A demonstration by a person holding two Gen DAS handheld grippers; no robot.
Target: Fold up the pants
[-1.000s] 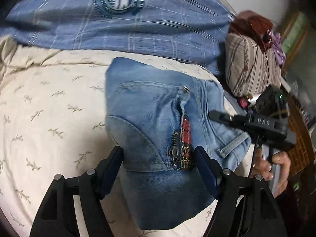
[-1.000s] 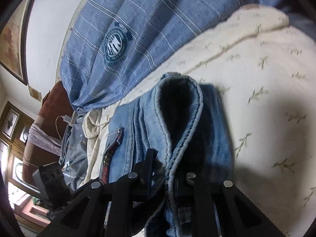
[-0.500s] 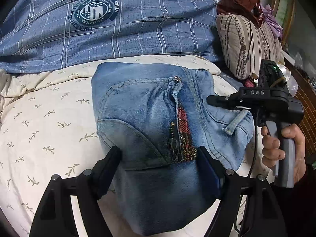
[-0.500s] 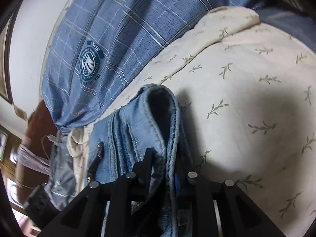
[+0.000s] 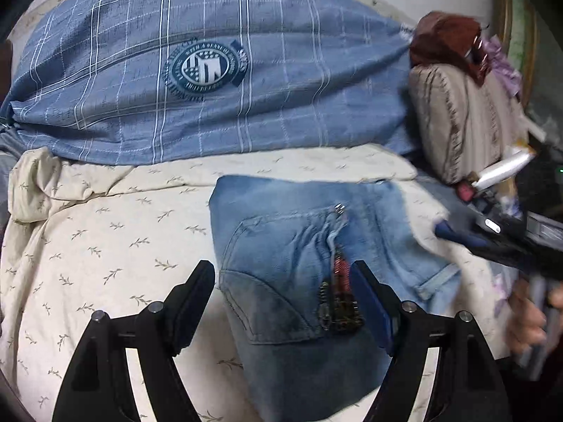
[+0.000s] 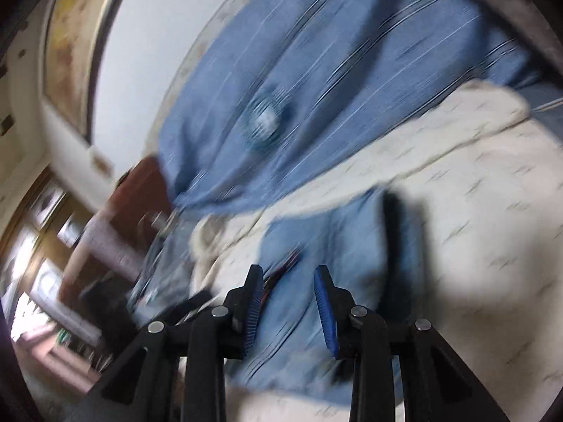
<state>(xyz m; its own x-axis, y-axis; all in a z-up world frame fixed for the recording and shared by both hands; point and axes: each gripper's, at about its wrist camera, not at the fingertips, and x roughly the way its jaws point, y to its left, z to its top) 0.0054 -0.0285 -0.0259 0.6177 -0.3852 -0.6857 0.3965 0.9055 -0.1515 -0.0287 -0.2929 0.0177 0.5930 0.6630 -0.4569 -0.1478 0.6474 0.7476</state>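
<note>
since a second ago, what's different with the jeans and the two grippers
The right gripper has let go of the jeans' folded edge: its jaws are opening with nothing pinched between them, and it has pulled up and away, the view blurring. The left gripper has backed off slightly and stands wide open over the jeans. The jeans stay folded on the cream bedsheet, and the blue plaid pillow is unmoved.

my rig: left gripper [image 5: 281, 281] | chunky black plastic arms, round silver screws on top | right gripper [image 6: 288, 299] | same black build, ribbed blue pads [image 6: 325, 311], silver screws too | pretty blurry feed
</note>
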